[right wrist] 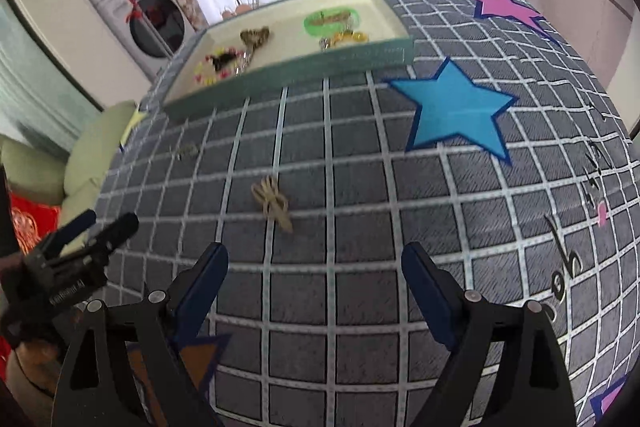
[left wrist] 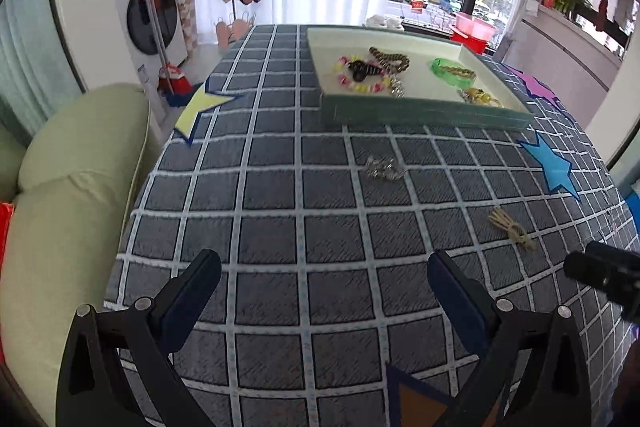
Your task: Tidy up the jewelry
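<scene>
Left wrist view shows the left gripper [left wrist: 324,277] above a table covered with a grey checked cloth [left wrist: 280,187]. Its two fingers stand wide apart and nothing is between them. Ahead on the cloth lies a small silver jewelry piece [left wrist: 385,169], and to the right of it a pale gold chain [left wrist: 513,229], both well apart from the fingers. Farther back stands a shallow tray [left wrist: 424,111] with green outer walls. Inside it are a pink and yellow bead bracelet [left wrist: 362,77], a dark brown chain [left wrist: 390,61], a green bangle [left wrist: 454,71] and some yellow pieces [left wrist: 482,97]. A blue star [left wrist: 554,165] is on the cloth to the right, a yellow star [left wrist: 202,105] to the left. At the right edge, part of the right gripper [left wrist: 604,273] is visible.

Right wrist view shows the right gripper [right wrist: 314,271], jaws spread wide with only cloth between them. The pale gold chain [right wrist: 274,203] lies just ahead of the fingers, not touching them. The silver jewelry piece [right wrist: 184,150] is blurred here, perhaps the same one, near the tray [right wrist: 288,69]. The left gripper [right wrist: 100,227] is at the lower left.
</scene>
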`<state>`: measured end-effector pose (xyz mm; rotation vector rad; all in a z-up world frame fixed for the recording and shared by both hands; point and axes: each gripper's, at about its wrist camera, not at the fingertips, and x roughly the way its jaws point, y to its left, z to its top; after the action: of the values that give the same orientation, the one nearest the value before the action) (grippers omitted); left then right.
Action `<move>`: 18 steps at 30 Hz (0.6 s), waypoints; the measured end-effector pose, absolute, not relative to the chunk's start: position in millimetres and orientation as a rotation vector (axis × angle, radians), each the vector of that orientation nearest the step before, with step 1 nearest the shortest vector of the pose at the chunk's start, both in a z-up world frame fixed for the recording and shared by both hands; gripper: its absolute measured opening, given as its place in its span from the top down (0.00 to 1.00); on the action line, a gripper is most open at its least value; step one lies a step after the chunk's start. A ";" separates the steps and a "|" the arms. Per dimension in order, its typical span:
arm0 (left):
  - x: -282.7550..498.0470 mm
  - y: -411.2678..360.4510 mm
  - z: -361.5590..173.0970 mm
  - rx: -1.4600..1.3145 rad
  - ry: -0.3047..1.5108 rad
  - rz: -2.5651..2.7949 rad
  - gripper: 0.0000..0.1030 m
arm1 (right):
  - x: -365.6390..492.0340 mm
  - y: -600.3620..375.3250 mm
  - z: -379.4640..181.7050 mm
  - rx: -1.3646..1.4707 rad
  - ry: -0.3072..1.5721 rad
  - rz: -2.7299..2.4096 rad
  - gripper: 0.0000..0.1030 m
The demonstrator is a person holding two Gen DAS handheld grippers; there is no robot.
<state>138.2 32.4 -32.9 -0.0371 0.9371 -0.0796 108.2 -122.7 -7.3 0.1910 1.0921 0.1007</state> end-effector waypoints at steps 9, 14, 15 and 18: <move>139.5 37.3 -32.1 0.034 0.911 -0.135 0.00 | 113.4 -102.7 -11.3 0.095 1.093 0.096 0.12; 153.3 42.8 -33.9 0.051 0.927 -0.159 0.00 | 117.1 -97.2 -15.1 0.074 1.095 0.088 0.12; 155.2 43.0 -34.3 0.055 0.930 -0.179 0.00 | 117.7 -96.3 -15.3 0.066 1.092 0.084 0.12; 159.2 42.5 -33.7 0.068 0.920 -0.217 0.00 | 120.1 -95.2 -16.3 0.060 1.095 0.086 0.13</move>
<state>159.2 42.5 -33.7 0.0678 0.9205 -0.2168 120.1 -95.2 -16.3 0.0602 1.0954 0.0863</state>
